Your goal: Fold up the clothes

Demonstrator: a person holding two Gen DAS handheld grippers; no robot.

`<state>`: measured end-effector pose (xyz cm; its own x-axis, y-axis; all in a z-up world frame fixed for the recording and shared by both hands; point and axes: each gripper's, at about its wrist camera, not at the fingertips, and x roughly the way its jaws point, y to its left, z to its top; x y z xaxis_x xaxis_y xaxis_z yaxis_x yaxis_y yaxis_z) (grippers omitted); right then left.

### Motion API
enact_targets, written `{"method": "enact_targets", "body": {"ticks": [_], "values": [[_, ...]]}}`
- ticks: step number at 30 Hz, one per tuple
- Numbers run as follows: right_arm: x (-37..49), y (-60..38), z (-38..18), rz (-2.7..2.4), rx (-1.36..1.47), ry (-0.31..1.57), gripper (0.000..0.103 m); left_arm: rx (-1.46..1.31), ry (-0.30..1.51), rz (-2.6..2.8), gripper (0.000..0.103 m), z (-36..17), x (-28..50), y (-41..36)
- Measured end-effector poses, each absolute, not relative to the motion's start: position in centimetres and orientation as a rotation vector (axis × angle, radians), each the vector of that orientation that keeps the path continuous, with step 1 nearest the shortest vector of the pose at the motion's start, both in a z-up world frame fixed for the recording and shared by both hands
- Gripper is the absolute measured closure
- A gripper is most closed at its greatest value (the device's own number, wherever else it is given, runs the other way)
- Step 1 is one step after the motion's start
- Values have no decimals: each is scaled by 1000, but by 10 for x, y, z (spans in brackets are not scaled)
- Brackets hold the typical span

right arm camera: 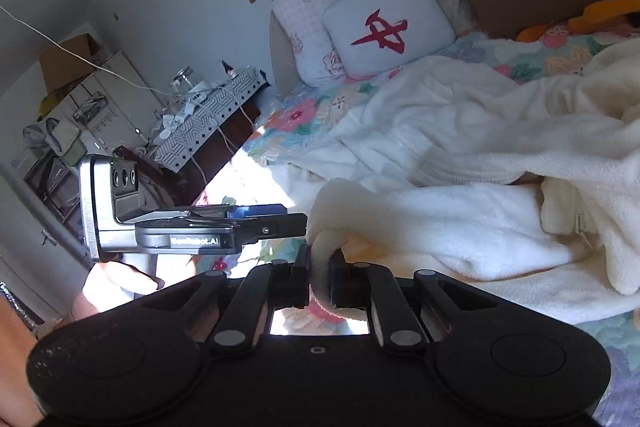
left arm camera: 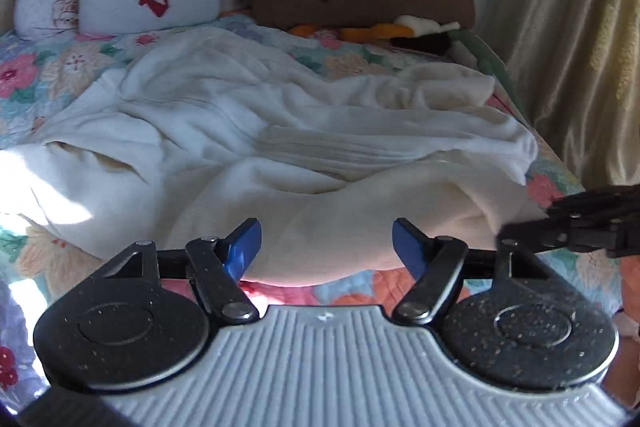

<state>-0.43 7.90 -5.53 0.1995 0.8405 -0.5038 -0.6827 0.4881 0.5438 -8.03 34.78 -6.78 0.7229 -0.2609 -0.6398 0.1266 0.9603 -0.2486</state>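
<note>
We find the right gripper [right arm camera: 320,267] pinching a fold of the white fleece garment [right arm camera: 460,219]; the left gripper [left arm camera: 326,247] spread, apparently clear of it.

The white garment [left arm camera: 280,131] is soft, matt fleece cloth lying on a quilted floral cotton bedspread [left arm camera: 36,79]. The left gripper [left arm camera: 327,247] has glossy blue plastic pads, speckled matt black arms and a ribbed grey body.
</note>
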Motion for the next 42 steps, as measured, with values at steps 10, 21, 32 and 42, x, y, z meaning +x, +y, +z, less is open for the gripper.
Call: {"method": "enact_targets", "body": {"ticks": [10, 21, 32, 42], "values": [[-10, 74, -48, 1161, 313, 882, 92, 184, 665, -358, 21, -69, -103, 275], [-11, 66, -66, 1234, 414, 996, 88, 240, 619, -373, 91, -67, -113, 263], [28, 5, -49, 767, 306, 901, 43, 109, 528, -193, 92, -13, -116, 324], [67, -10, -131, 593, 442, 1061, 26, 149, 598, -149, 92, -39, -110, 316]]}}
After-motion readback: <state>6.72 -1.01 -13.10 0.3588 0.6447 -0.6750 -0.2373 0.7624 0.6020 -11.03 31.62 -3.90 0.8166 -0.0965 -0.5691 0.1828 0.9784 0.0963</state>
